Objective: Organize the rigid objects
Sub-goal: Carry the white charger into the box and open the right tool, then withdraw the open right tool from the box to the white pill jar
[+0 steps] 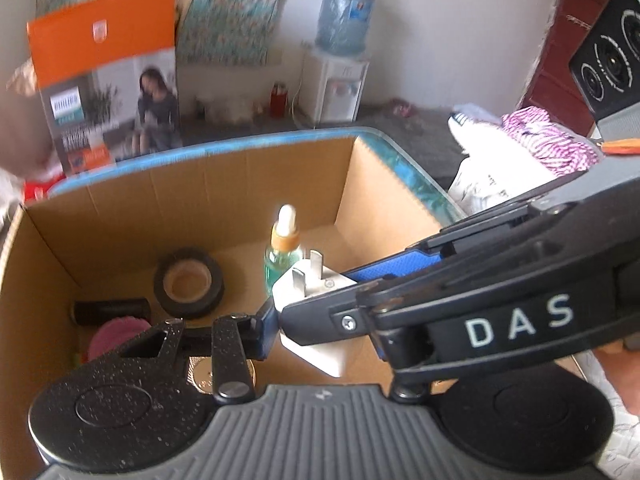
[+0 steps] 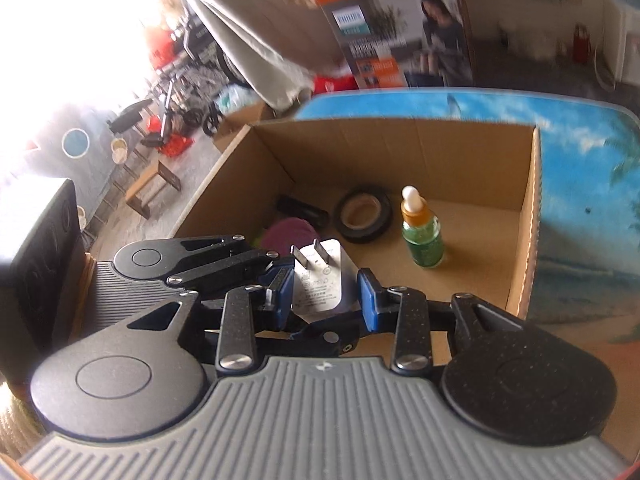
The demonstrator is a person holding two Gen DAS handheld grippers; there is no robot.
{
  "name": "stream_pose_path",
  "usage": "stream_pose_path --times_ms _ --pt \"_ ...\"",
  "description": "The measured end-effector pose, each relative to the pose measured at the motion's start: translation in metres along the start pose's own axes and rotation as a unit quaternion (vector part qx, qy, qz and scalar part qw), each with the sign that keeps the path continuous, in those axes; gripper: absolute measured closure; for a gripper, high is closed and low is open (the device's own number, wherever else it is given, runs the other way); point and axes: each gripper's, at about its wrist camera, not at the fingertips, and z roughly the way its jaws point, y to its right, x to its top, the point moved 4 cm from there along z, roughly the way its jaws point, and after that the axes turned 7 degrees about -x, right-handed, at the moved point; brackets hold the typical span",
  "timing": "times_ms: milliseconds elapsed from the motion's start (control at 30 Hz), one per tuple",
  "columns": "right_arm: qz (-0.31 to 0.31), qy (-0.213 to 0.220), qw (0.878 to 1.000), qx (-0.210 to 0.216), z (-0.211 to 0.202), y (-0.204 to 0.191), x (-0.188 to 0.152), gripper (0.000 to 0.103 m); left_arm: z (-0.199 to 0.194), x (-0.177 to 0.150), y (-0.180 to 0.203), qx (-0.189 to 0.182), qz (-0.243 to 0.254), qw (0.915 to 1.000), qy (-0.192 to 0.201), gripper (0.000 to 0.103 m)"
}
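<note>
A white plug adapter (image 1: 316, 312) with two metal prongs hangs over an open cardboard box (image 1: 248, 168). Both grippers close on it. My right gripper (image 2: 325, 294) has its blue pads on the adapter's (image 2: 320, 280) two sides. My left gripper (image 1: 280, 320) grips the same adapter from the other direction; its right finger is hidden behind the right gripper's arm (image 1: 500, 280). In the box stand a green dropper bottle (image 1: 282, 252), a black tape roll (image 1: 188, 282), a black cylinder (image 1: 110, 311) and a pink round thing (image 1: 116, 338).
The box (image 2: 528, 216) sits on a blue beach-print table (image 2: 592, 200). An orange and grey product carton (image 1: 108, 80) stands behind it. A water dispenser (image 1: 340, 60) is at the far wall. Clothes (image 1: 532, 140) lie to the right.
</note>
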Motion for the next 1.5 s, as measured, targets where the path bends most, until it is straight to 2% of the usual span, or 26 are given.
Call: stream_pose_path --times_ms 267,567,733,800,867,900,967,1133,1200,1267,1300,1333,1500 --pt "0.002 -0.049 0.999 -0.013 0.04 0.012 -0.007 0.074 0.018 -0.006 -0.013 -0.004 -0.019 0.9993 -0.033 0.055" --pt "-0.021 -0.071 0.997 -0.035 0.065 0.011 -0.006 0.074 0.026 -0.009 -0.016 -0.004 -0.025 0.9987 -0.044 0.054" --pt "-0.031 -0.071 0.996 -0.045 0.065 0.005 -0.004 0.072 0.02 -0.009 -0.014 -0.01 -0.028 0.9989 -0.037 0.047" --pt "-0.029 -0.067 0.996 -0.044 0.062 0.003 -0.005 0.072 0.016 -0.008 -0.011 -0.01 -0.027 0.999 -0.033 0.04" --pt "-0.026 -0.056 0.997 -0.039 0.057 0.001 -0.006 0.071 0.009 -0.008 -0.009 -0.008 -0.025 0.9993 -0.028 0.034" --pt "-0.023 -0.047 0.998 -0.035 0.052 -0.001 -0.008 0.069 0.005 -0.008 -0.007 -0.007 -0.021 0.9995 -0.022 0.033" --pt "-0.015 -0.023 0.999 -0.028 0.041 -0.004 -0.012 0.063 -0.006 -0.009 -0.002 -0.003 -0.01 0.9999 -0.011 0.024" --pt "0.001 0.055 0.998 -0.023 -0.007 -0.014 -0.031 0.052 -0.039 -0.013 0.015 0.014 0.019 0.9996 0.016 0.017" --pt "-0.002 0.087 0.996 -0.036 -0.028 -0.017 -0.043 0.048 -0.053 -0.017 0.023 0.02 0.032 0.9989 0.027 0.015" --pt "-0.007 0.118 0.992 -0.049 -0.05 -0.022 -0.056 0.041 -0.069 -0.022 0.032 0.026 0.042 0.9979 0.041 0.01" --pt "-0.005 0.132 0.99 -0.052 -0.061 -0.024 -0.063 0.033 -0.076 -0.025 0.035 0.028 0.045 0.9975 0.047 0.01" --pt "-0.003 0.144 0.988 -0.05 -0.07 -0.025 -0.069 0.026 -0.084 -0.028 0.038 0.03 0.047 0.9971 0.051 0.009" --pt "0.007 0.178 0.984 -0.028 -0.099 -0.033 -0.1 0.016 -0.115 -0.049 0.041 0.045 0.036 0.9963 0.064 0.007"
